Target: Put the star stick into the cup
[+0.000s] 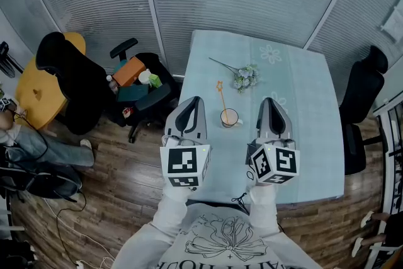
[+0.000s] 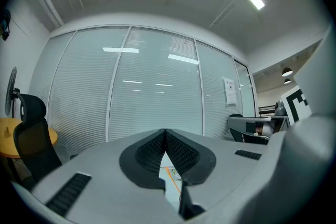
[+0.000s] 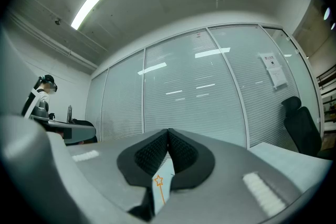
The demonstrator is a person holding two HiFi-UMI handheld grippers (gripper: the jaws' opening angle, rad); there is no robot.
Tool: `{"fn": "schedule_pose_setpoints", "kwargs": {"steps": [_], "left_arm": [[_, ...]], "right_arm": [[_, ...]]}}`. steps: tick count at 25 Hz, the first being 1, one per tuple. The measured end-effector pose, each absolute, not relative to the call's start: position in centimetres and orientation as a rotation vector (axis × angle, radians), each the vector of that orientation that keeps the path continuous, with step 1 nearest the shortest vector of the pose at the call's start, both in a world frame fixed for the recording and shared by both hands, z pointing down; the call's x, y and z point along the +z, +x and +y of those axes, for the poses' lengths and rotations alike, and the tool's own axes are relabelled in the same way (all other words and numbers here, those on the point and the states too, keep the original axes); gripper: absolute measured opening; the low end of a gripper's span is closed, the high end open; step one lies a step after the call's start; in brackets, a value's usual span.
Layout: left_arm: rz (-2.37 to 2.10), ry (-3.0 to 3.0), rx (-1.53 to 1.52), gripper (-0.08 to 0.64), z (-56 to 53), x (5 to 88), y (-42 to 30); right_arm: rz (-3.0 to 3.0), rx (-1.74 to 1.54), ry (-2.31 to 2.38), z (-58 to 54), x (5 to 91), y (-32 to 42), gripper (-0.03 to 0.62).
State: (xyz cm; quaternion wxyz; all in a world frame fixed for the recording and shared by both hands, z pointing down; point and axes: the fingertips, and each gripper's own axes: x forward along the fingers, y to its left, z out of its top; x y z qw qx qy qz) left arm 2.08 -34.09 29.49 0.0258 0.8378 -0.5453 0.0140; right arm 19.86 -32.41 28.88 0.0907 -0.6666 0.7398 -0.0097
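Looking down on a pale blue tabletop (image 1: pixel 308 135) with a small cup (image 1: pixel 230 117) near the middle. Flanking the cup, well apart from it: left gripper (image 1: pixel 196 99) at 9 o'clock, right gripper (image 1: pixel 269 99) at 3 o'clock. Both pressed together at the tips and pinching nothing, as shown plainly in each gripper view. Hovering low near the front edge, pointing toward 12 o'clock.

Reaching out from the cup toward 12 o'clock: the orange star stick (image 1: pixel 221 95), with the star end away from the cup and the plain end right at the cup's rim. Hard to tell from above: inside the cup and leaning out, or flat on the cloth just behind it. Off at 1 o'clock from the cup, a little bunch of flowers (image 1: pixel 244 77), touching nothing else.

Judging by that, either all done or not begun. If flat on the cloth, everything left to do: pinch the stick, lift it, tip it up, drop the plain end into the cup. If inside, nothing left but to let go, and that done too.
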Motion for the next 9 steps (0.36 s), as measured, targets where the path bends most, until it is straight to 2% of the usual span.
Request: {"fn": "schedule_pose_setpoints", "kwargs": {"steps": [9], "left_arm": [[-1.688, 2.591, 0.038, 0.006, -34.11, 29.34, 2.09]], "right_arm": [[2.202, -0.027, -1.979, -32.31, 28.76, 19.92, 0.011]]}}
